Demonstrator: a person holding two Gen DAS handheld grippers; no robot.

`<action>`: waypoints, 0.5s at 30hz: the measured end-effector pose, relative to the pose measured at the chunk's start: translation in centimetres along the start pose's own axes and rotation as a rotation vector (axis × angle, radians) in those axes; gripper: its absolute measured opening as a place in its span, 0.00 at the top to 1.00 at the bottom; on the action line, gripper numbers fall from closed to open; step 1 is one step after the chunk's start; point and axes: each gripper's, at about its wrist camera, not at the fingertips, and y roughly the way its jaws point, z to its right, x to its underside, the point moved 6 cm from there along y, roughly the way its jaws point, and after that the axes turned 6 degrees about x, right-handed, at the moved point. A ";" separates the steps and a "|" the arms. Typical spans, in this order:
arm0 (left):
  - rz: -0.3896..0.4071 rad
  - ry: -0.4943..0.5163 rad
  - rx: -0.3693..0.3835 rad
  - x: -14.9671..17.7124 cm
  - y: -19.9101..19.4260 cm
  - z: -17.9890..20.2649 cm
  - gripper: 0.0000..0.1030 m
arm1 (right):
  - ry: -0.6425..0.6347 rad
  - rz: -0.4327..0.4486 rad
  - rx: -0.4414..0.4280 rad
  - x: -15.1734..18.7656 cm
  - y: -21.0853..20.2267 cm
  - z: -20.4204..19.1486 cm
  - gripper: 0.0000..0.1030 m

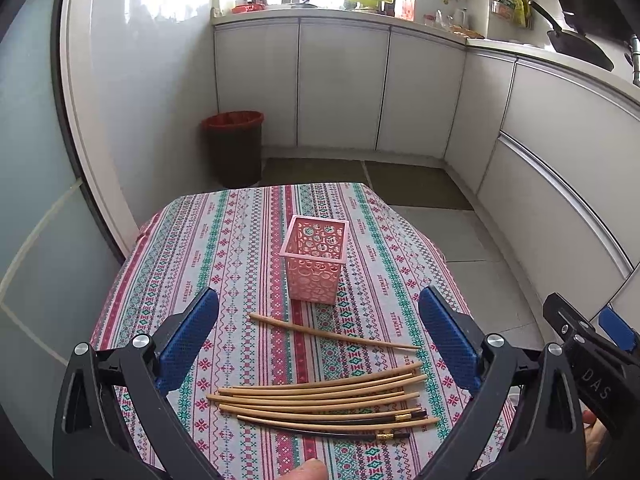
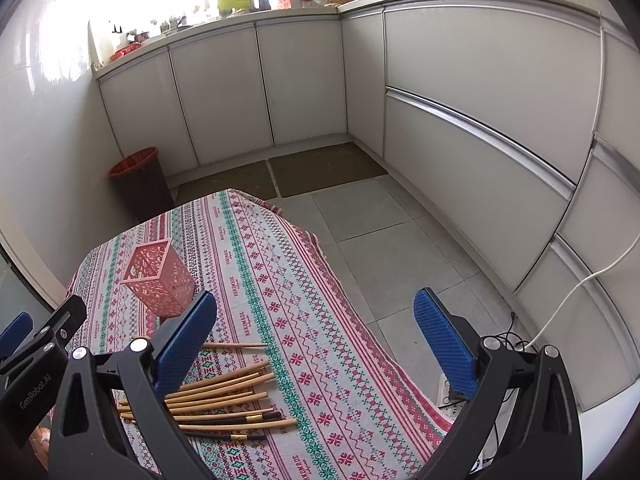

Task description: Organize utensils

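A pink perforated holder stands upright and empty on the patterned tablecloth; it also shows in the right wrist view. A bundle of several wooden chopsticks lies in front of it, two of them dark with gold bands. One single chopstick lies apart, nearer the holder. My left gripper is open and empty above the chopsticks. My right gripper is open and empty over the table's right edge, with the bundle at its left finger.
A dark bin with a red liner stands on the floor beyond the table. White cabinets run along the back and right. A white cable and power strip lie on the floor at the right.
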 end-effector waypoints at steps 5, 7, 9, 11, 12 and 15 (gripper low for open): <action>-0.003 0.004 -0.002 0.0 0.1 -0.1 0.07 | -0.003 -0.002 -0.003 0.0 0.1 -0.1 0.07; -0.005 0.002 -0.003 0.0 0.1 -0.2 0.07 | -0.002 -0.003 -0.003 0.0 0.1 -0.1 0.07; -0.007 0.002 -0.006 0.0 0.2 -0.4 0.07 | -0.002 -0.004 -0.004 0.0 0.1 -0.2 0.07; -0.009 0.003 -0.007 0.0 0.2 -0.2 0.07 | -0.001 -0.005 -0.004 0.0 0.1 -0.1 0.07; -0.008 0.003 -0.007 0.0 0.2 -0.2 0.07 | -0.001 -0.005 -0.004 0.0 0.2 -0.2 0.07; -0.006 0.004 -0.009 0.0 0.4 -0.2 0.07 | 0.000 -0.005 -0.005 0.1 0.2 -0.1 0.07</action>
